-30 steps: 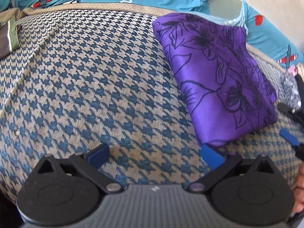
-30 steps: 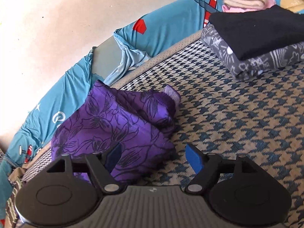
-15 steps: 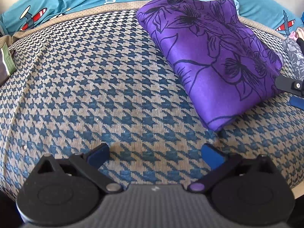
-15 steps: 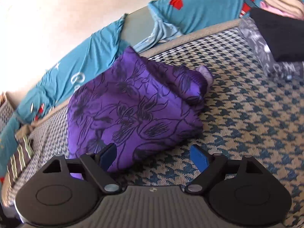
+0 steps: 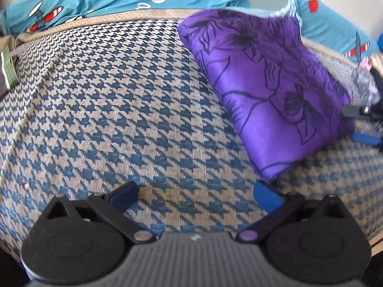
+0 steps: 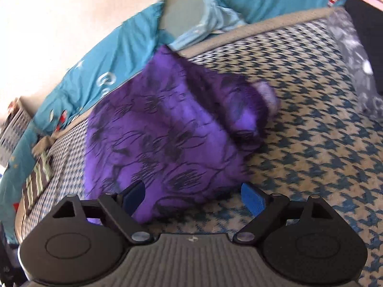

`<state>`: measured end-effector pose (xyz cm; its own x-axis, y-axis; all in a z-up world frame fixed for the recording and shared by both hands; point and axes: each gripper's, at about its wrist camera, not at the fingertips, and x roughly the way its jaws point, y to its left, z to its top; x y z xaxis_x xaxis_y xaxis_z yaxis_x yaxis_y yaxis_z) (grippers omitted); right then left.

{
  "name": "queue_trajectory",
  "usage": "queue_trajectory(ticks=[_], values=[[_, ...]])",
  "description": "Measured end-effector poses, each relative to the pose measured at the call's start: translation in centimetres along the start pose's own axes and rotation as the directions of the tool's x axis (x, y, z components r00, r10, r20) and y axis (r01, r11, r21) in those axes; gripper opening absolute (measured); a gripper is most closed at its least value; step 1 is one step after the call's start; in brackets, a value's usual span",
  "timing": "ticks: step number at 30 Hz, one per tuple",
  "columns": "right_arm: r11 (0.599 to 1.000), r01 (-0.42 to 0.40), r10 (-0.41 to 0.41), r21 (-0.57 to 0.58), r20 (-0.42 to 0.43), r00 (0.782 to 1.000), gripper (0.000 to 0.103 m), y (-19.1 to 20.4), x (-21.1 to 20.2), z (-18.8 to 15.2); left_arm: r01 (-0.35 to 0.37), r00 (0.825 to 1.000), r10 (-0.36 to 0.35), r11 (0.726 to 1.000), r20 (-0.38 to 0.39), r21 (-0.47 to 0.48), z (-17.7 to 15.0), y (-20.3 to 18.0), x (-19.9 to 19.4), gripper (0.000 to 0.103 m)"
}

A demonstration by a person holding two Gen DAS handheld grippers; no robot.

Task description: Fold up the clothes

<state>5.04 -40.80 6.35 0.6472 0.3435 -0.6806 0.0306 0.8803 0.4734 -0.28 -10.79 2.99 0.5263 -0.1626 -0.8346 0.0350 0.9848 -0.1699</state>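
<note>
While both grippers hover low over the houndstooth mattress (image 5: 124, 110), the purple garment (image 5: 270, 88) lies folded into a thick, roughly rectangular packet on that blue-and-tan weave. Its cloth is glossy violet, printed with black outline flowers and leaves, and the top face is smooth in the left wrist view, where it sits at about 2 o'clock, its far end reaching the mattress's tan piping. From the right wrist view the packet fills the middle toward 10 o'clock; its 2 o'clock edge is bunched into rolled layers with a paler lilac patch showing, though motion blur softens the detail there.

The left gripper (image 5: 196, 193) has its jaws spread wide over bare mattress, the right-hand blue pad just beside the packet's near corner. The right gripper (image 6: 192, 196) also has its jaws apart, holding nothing, with the garment's near edge lying between them.

A teal bedsheet with plane prints (image 6: 103, 71) runs along the far side. At 3 o'clock in the right wrist view sits a grey patterned folded cloth (image 6: 354, 55).
</note>
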Motion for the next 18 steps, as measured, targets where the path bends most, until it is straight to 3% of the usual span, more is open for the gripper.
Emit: queue_trajectory(ticks=[5,11,18], values=[[0.993,-0.019,0.015,0.118,0.038,0.999,0.087,-2.8,0.2,1.1,0.119,0.993,-0.117,0.989,0.027,-0.082,2.0,1.6,-0.3,0.103],[0.977,-0.031,0.014,0.211,0.081,0.997,0.088,-5.2,0.5,2.2,0.149,0.987,-0.147,0.988,0.06,-0.035,5.0,0.6,1.1,0.103],[0.979,-0.049,0.032,0.198,0.091,0.995,0.088,-5.7,1.2,2.6,0.186,0.981,-0.182,0.981,0.06,-0.058,6.4,0.1,3.1,0.103]])
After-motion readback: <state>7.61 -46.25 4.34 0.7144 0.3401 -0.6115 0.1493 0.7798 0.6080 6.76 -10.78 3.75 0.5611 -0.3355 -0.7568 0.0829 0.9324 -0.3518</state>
